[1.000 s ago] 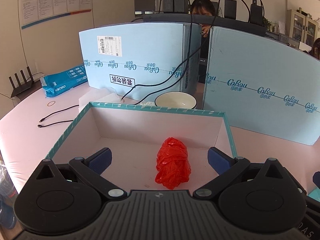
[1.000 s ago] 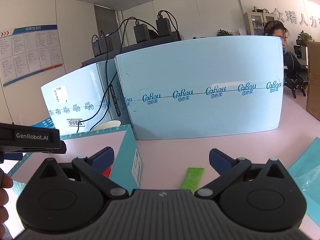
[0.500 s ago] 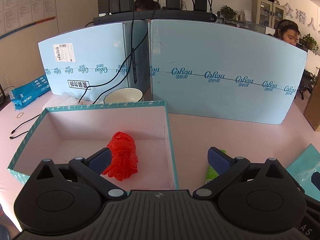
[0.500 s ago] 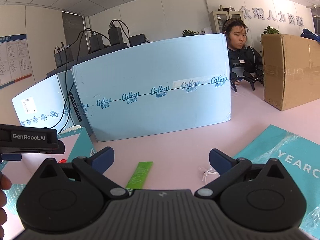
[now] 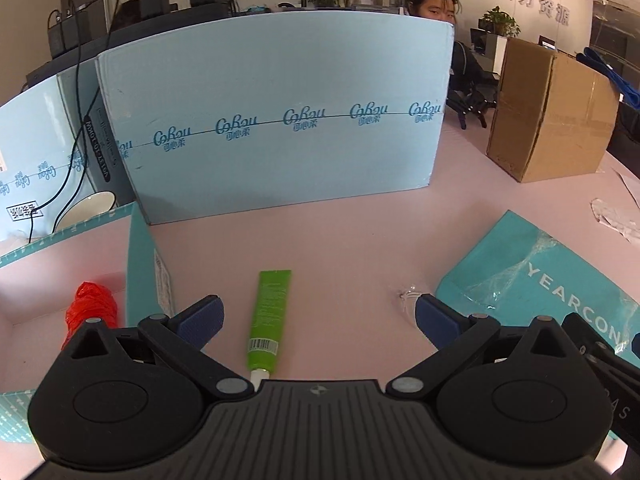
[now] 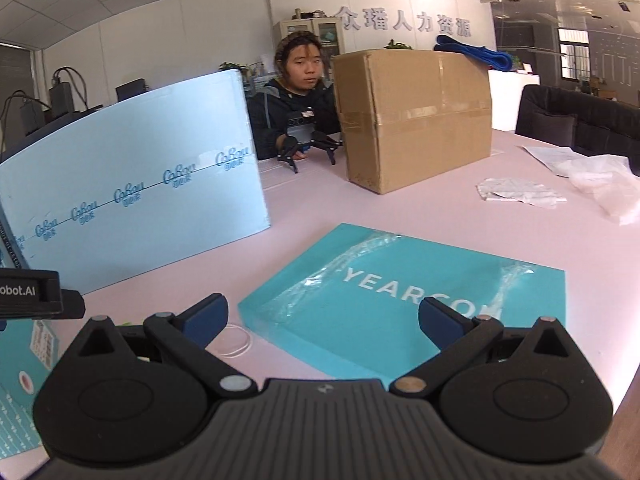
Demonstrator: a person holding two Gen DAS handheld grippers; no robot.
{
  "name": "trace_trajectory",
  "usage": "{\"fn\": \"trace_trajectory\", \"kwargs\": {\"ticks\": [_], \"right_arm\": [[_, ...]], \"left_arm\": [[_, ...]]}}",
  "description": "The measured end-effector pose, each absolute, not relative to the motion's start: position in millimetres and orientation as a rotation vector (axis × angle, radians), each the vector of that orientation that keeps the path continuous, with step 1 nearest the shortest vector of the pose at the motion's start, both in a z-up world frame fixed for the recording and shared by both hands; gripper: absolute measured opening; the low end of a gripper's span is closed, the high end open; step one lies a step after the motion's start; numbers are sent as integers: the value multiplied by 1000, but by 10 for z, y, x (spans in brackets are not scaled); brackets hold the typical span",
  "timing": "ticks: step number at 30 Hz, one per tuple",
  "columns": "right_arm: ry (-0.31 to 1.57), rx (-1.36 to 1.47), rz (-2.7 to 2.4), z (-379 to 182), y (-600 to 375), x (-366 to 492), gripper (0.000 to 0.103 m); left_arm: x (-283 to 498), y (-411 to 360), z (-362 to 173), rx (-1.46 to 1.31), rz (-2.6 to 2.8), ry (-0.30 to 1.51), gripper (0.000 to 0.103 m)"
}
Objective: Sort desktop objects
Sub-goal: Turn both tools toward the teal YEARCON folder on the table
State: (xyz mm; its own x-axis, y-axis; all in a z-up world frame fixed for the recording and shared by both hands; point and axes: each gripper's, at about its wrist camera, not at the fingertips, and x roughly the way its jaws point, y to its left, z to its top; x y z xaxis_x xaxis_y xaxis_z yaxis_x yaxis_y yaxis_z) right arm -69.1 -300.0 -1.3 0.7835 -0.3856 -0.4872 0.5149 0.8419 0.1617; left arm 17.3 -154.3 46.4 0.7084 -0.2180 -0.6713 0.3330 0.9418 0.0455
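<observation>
The open teal box [image 5: 140,264] sits left with the red bag [image 5: 90,308] inside. The green tube [image 5: 269,312] lies on the pink desk [image 5: 340,240] just right of it, long axis running straight away between the left gripper's [image 5: 316,320] wide-spread, empty jaws. The right gripper [image 6: 322,322], also wide and empty, faces the teal lid [image 6: 400,292], so the left looks nearer.

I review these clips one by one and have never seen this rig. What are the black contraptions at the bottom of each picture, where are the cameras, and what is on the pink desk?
No robot here: a person holds a two-finger gripper in each hand, each with a fisheye camera looking along its blue-padded fingers. The left gripper is open and holds nothing; between its fingers a green plastic tube lies on the pink desk. Left of it stands an open teal-rimmed box containing a crumpled red plastic bag. The right gripper is also open and empty, facing a flat teal lid marked YEARCON, beside a thin white loop. Behind stand a light blue carton and a brown cardboard box.
</observation>
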Motion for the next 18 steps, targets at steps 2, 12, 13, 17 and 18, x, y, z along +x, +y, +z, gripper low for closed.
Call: {"fn": "trace_trajectory", "kwargs": {"ticks": [2, 12, 13, 17, 18], "right_arm": [[463, 309, -572, -48, -3133, -748, 103], [501, 349, -775, -297, -3656, -763, 103], [504, 350, -785, -313, -3684, -754, 103], [518, 334, -819, -379, -3759, -685, 103], [525, 318, -829, -394, -3761, -661, 103]], "left_arm": [[200, -1752, 418, 210, -370, 712, 102], [420, -2651, 89, 351, -644, 660, 102], [443, -2731, 47, 363, -662, 650, 102], [532, -2999, -117, 412, -676, 623, 102], [550, -3061, -156, 422, -679, 614, 102]]}}
